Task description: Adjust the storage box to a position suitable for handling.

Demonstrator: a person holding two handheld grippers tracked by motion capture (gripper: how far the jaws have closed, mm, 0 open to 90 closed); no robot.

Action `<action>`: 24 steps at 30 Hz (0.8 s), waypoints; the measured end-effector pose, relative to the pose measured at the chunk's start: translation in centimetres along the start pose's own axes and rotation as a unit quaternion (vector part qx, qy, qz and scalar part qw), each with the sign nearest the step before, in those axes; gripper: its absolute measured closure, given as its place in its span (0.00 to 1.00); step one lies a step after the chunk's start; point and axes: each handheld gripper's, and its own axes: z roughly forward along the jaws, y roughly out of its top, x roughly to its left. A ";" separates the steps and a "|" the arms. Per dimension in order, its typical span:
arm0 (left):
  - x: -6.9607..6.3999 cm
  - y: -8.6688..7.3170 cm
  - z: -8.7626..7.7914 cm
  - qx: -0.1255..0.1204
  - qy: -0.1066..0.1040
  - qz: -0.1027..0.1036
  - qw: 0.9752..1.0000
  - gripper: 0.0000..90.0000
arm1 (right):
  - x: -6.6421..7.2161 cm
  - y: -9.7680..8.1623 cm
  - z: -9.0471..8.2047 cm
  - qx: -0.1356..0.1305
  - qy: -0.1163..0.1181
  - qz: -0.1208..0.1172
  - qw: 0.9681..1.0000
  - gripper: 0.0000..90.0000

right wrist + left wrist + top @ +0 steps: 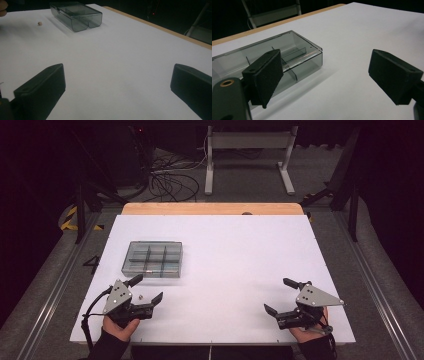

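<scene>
At the near left corner of the white table (240,250), your left gripper (149,289) sits low over the surface with its jaws spread wide and nothing between the pads. In the left gripper view the two black pads (265,77) stand well apart, with bare white table between them. Just in front of that gripper, in the gap between its jaws as the high view shows it, lies a small pale part (141,296); it rests on the table and neither pad touches it. The same part appears far off at the upper left of the right gripper view (39,23), apart from the box.

Just beyond your left gripper stands a clear grey plastic box (152,259), flat on the table and split by thin walls into compartments. Its near corner comes close to the upper left jaw, but I cannot tell whether they touch. In the left gripper view the box (294,53) lies behind the left pad, its walls upright. Something small lies in one of its near compartments; it is too small to make out.

Your right gripper (281,296) is held at the near right corner of the table, well apart from the box and the part. Its jaws are also spread wide and hold nothing, with bare white table between them.
</scene>
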 end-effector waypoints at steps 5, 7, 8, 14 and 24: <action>-0.1 0.1 0.0 -0.001 -0.001 -0.003 1.000 0.14 | 0.2 -0.1 0.0 0.004 0.000 -0.004 1.000 0.00; -0.1 0.2 0.0 0.000 -0.003 -0.005 1.000 0.14 | 0.1 -0.1 0.0 0.004 0.003 -0.001 1.000 0.01; -0.1 0.2 0.1 0.000 -0.003 -0.005 1.000 0.14 | 0.0 -0.1 0.0 0.007 0.004 0.002 1.000 0.02; 0.2 0.2 0.0 0.002 -0.008 -0.010 1.000 0.14 | -0.1 -0.3 0.3 0.014 0.012 0.010 1.000 0.02; 0.7 1.0 -0.3 0.014 -0.034 -0.013 0.999 0.18 | 0.0 -0.3 0.6 0.015 0.018 0.010 1.000 0.02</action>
